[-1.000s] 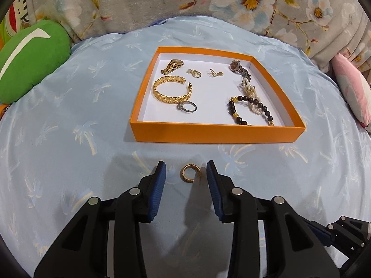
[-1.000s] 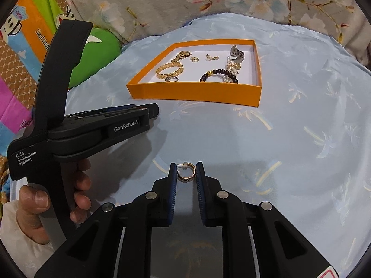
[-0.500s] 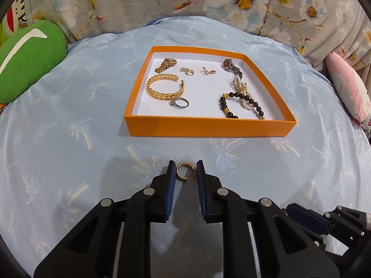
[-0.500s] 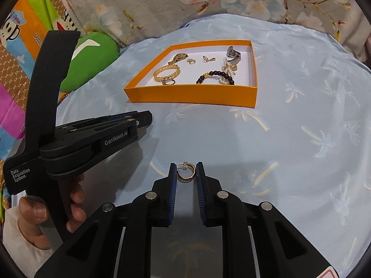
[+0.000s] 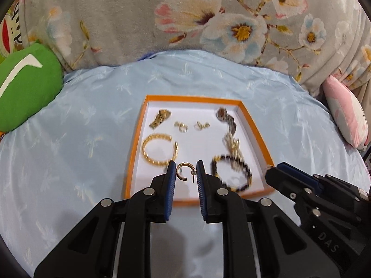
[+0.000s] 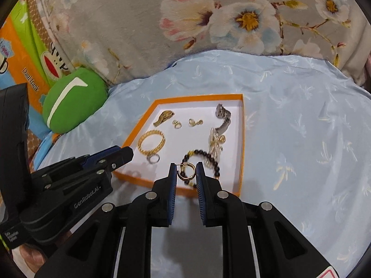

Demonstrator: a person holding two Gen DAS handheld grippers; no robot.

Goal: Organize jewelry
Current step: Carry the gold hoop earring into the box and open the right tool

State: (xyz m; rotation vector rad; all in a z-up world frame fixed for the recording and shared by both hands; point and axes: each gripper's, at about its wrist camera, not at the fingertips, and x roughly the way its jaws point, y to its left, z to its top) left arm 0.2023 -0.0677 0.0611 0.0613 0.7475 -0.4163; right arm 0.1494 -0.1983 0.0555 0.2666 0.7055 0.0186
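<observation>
Left gripper [image 5: 185, 170] pinches a gold hoop earring [image 5: 183, 171]; right gripper [image 6: 186, 171] pinches its twin hoop earring [image 6: 187, 171]. Both hang over the near edge of the orange tray [image 5: 257, 136]. Best carry each past the near wall, lower, then release. Open white floor lies centre; gold bangle [image 5: 160, 151] left, bead bracelet [image 5: 231, 173] right. Grippers are close, so keep them apart.

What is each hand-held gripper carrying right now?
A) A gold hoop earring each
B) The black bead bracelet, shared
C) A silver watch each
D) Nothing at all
A: the left hand-held gripper pinches a gold hoop earring, and the right hand-held gripper pinches another hoop earring, above the orange tray.
</observation>
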